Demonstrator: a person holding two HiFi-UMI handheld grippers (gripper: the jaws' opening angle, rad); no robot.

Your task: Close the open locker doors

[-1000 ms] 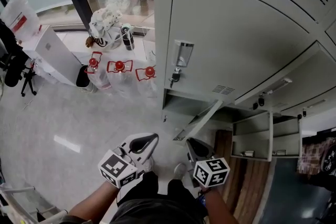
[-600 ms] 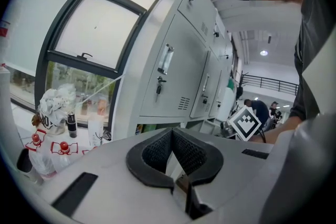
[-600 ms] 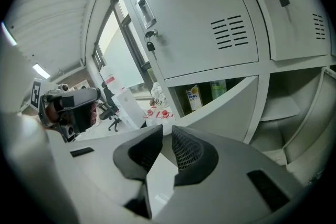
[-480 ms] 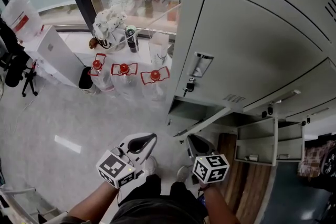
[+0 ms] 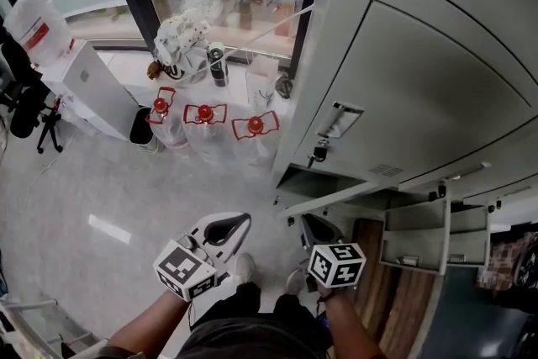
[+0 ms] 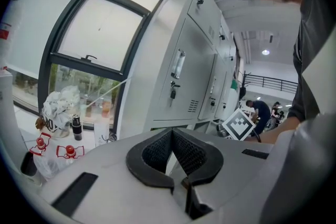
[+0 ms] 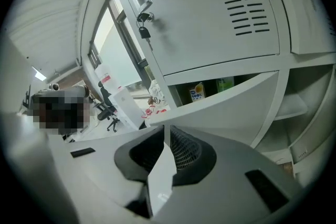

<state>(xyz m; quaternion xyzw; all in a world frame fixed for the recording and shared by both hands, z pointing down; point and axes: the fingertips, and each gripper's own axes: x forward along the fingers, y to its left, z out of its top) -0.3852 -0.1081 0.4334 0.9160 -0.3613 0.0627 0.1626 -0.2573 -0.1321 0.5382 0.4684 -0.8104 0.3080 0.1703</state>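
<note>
Grey sheet-steel lockers (image 5: 471, 4) fill the right side of my head view, and the job on them looks barely begun. The upper door (image 5: 420, 97) sits flush in its frame and needs nothing from me. It is the one with the recessed handle (image 5: 340, 118) and a key (image 5: 319, 154) hanging in its lock. The lower door (image 7: 231, 96) directly beneath it is swung out towards me, almost edge-on. Through the gap in the right gripper view I see a juice carton (image 7: 197, 93) on the shelf inside. Further along the row, more compartments (image 5: 412, 233) gape with a door (image 5: 436, 219) standing out, so I judge that several closings remain and none of the open ones is done.

My right claw (image 7: 165, 128) is clenched on nothing, its pads pressed together. It is held low and near the lower door's free edge, and no view shows me that it touches the panel. My left claw (image 6: 170, 132) is likewise squeezed together and empty. It is held beside the right one above the floor (image 5: 92, 181) and points toward the lockers' near corner.

I take the lower door as the step in hand. I would lay the clenched right claw against its outer face and push until it meets the frame, then work along the row.
</note>
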